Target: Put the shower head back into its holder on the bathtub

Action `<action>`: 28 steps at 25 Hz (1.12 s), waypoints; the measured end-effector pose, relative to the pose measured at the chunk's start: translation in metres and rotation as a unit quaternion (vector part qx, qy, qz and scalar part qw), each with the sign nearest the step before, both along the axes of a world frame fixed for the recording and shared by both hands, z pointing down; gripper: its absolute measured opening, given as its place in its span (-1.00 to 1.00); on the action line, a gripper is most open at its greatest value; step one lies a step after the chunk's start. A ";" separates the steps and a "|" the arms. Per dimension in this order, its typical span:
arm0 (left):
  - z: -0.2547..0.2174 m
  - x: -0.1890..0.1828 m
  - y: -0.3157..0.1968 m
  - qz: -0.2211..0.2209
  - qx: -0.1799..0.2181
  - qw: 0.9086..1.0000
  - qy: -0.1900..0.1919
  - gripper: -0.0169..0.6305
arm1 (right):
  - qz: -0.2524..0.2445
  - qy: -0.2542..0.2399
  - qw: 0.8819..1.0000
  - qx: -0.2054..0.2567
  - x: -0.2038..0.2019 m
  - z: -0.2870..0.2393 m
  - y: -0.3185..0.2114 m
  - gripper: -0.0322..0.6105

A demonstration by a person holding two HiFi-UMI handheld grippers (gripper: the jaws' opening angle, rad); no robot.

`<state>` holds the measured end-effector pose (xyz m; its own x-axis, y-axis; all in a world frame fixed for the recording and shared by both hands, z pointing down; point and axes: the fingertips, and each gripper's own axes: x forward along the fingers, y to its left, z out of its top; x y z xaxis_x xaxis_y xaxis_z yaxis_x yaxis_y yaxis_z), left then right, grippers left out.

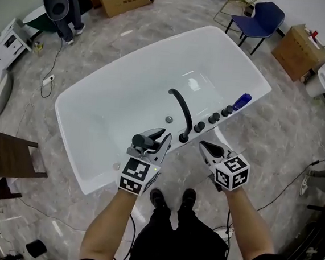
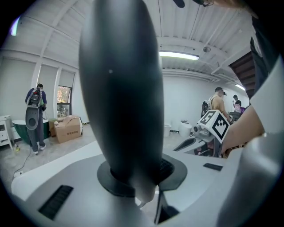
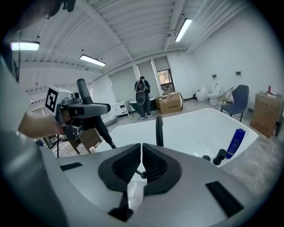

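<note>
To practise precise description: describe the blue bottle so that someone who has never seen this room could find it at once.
Find the white bathtub in the middle of the room. On its near rim a row of black knobs runs right from the arched black spout; the bottle sits at that row's right end. It is the only blue thing on the tub.
</note>
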<state>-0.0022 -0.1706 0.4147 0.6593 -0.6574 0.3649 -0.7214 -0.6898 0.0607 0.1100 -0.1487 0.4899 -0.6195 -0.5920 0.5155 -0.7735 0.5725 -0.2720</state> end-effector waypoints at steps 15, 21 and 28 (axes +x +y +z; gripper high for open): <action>0.113 0.007 -0.008 -0.059 -0.037 0.997 -0.024 -0.71 | -0.006 -0.036 0.999 -0.026 0.004 0.064 -0.011 -0.85; 0.152 0.012 -0.016 -0.069 -0.044 0.996 -0.037 -0.70 | -0.008 -0.042 0.998 -0.050 0.007 0.095 0.001 -0.85; 0.192 0.011 -0.025 -0.088 -0.054 0.994 -0.043 -0.70 | -0.009 -0.046 0.997 -0.064 0.012 0.121 0.007 -0.85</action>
